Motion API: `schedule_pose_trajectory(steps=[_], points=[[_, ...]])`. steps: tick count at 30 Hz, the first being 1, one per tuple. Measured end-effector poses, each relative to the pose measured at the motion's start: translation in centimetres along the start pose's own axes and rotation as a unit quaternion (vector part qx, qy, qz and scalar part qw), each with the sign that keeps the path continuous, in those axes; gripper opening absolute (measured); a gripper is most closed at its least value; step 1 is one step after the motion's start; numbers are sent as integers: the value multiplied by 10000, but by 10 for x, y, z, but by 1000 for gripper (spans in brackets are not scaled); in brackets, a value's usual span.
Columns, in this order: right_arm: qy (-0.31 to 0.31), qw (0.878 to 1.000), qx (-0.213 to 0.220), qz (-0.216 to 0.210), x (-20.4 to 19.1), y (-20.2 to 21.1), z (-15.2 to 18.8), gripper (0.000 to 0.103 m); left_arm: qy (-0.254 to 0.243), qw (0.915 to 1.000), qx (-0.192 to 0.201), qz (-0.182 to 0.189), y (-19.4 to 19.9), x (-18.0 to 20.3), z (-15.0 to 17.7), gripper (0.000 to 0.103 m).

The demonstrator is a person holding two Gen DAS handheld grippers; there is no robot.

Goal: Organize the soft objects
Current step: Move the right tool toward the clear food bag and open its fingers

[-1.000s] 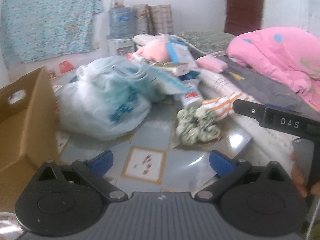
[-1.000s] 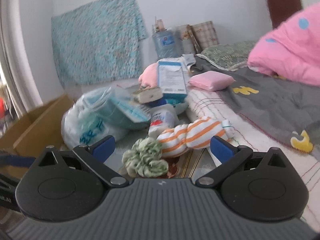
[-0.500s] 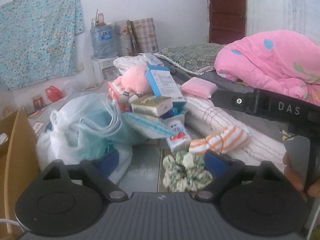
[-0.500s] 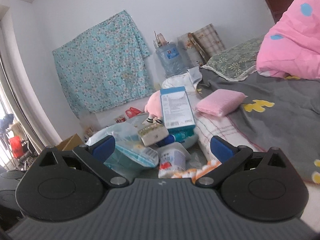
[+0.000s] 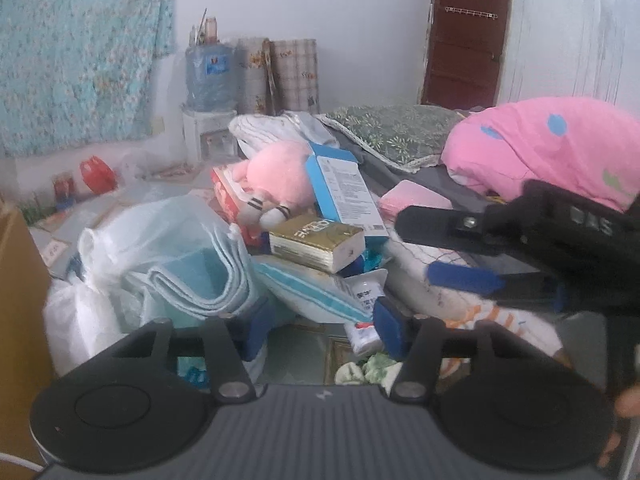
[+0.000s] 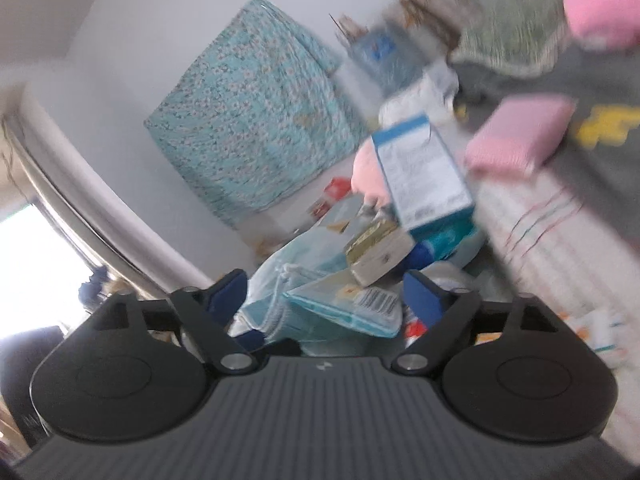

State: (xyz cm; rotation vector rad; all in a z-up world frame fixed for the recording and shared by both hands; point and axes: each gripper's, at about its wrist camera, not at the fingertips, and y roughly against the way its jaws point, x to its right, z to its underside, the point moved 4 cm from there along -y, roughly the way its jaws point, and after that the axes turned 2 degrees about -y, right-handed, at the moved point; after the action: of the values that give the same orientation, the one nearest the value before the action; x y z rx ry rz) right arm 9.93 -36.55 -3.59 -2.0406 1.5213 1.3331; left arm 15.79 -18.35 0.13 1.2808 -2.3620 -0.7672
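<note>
Both hand-held grippers have pushed in toward the heap since a second ago, and their jaws have just been closing, with nothing caught between them. At lower centre of the left wrist view, the left hand-held gripper (image 5: 320, 330) stands partly apart above the green scrunchie (image 5: 370, 370), now mostly hidden behind its body. The right hand-held gripper (image 5: 416, 248) crosses the right of that frame, jaws apart, over the orange-striped cloth (image 5: 498, 322). The pink plush (image 5: 280, 178) sits mid-frame among a blue box (image 5: 346, 194) and a gold pack (image 5: 316, 242), with folded towels in a plastic bag (image 5: 160, 264) at left. Sorting looks barely begun: every soft item lies in the pile, none visibly put away. A cardboard box (image 5: 20, 320) is cut off at the left edge. The right wrist view is tilted and smeared with blur.
</note>
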Motion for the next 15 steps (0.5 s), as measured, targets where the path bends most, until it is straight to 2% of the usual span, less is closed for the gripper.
schedule_pose_trajectory(steps=[5, 10, 15], points=[[-696, 9963, -488, 89, 15, -24, -10, 74, 104, 9997, -164, 137, -14, -2, -1, 44], [-1084, 9899, -868, 283, 26, -46, -10, 72, 480, 9979, -327, 298, -34, -6, -1, 44], [-1338, 9858, -982, 272, 31, -53, -11, 71, 932, 9936, -504, 402, -46, -15, -4, 48]])
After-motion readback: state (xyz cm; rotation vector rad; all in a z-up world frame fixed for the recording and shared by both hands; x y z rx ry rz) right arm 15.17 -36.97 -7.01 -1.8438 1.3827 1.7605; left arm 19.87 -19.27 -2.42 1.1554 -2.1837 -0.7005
